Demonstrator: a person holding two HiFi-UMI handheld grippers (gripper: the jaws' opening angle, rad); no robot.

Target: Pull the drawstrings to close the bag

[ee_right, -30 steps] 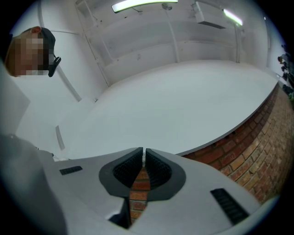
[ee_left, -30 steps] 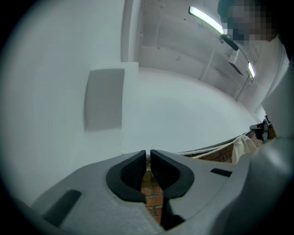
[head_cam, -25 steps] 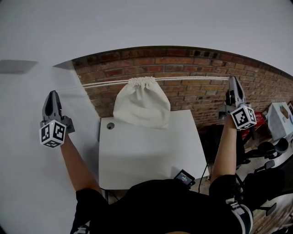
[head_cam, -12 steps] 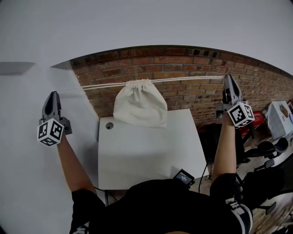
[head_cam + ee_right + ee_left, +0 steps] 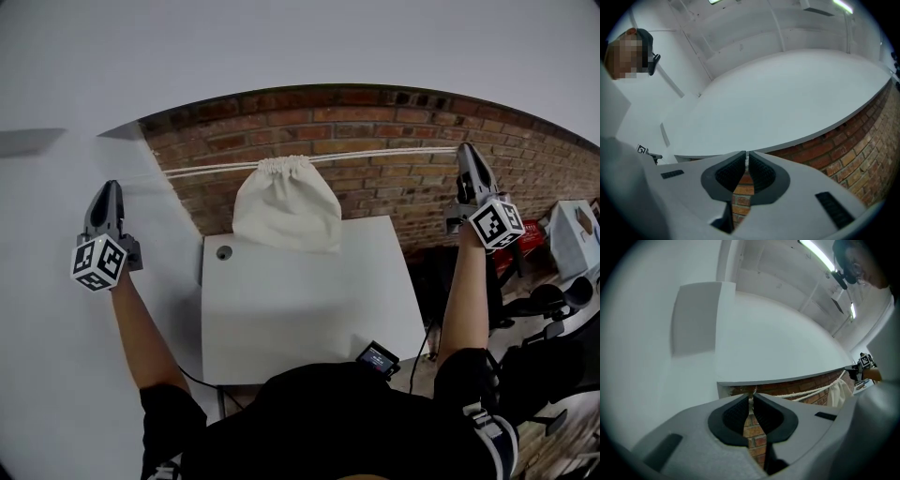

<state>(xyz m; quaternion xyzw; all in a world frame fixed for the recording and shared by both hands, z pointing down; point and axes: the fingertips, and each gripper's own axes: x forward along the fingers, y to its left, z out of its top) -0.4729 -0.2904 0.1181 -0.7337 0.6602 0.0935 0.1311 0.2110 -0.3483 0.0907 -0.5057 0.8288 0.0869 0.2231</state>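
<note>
A white cloth bag [image 5: 286, 208] stands at the far edge of the white table [image 5: 300, 309], its mouth [image 5: 283, 167] gathered tight. Two white drawstrings [image 5: 384, 156] run taut from the mouth out to both sides. My left gripper [image 5: 106, 190] is far out to the left, shut on the left cord end [image 5: 751, 401]; from there the cord [image 5: 811, 393] leads to the bag [image 5: 840, 391]. On the right, my right gripper [image 5: 467, 155] is held up, shut on the other cord end [image 5: 746, 161].
A brick wall [image 5: 394, 187] stands right behind the table, with a white wall to the left. A small dark device [image 5: 378, 359] lies at the table's near edge, and a round hole [image 5: 223, 251] is in its far left corner. Chairs and gear [image 5: 553, 309] crowd the right.
The left gripper has drifted a little further out to the left, the right one has barely shifted. The cords stay taut and the bag's mouth stays gathered.
</note>
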